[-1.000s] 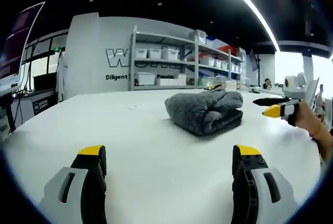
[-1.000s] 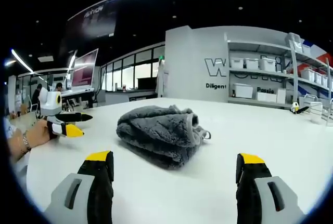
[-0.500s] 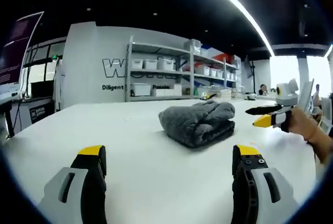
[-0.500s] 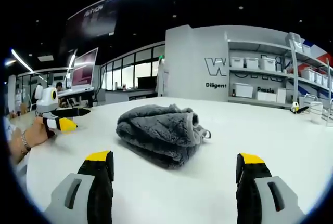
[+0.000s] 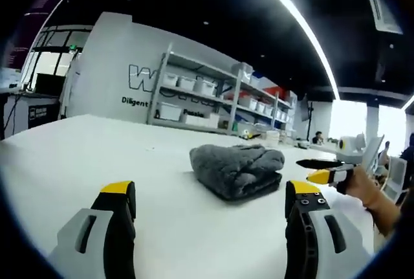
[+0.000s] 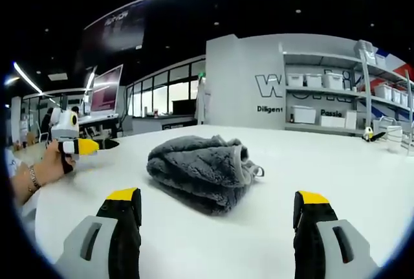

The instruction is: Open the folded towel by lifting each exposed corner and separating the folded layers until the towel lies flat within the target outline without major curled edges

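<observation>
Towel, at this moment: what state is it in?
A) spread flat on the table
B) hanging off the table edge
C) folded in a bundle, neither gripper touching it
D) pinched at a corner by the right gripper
C: the grey towel sits bundled on the white table, with both grippers' jaws open and clear of it.

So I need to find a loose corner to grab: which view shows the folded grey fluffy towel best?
The right gripper view: the folded grey fluffy towel sits larger there, with its layered open end and a small loop tag facing the camera. The left gripper view shows the towel smaller, as a rounded bundle with fold lines.
</observation>
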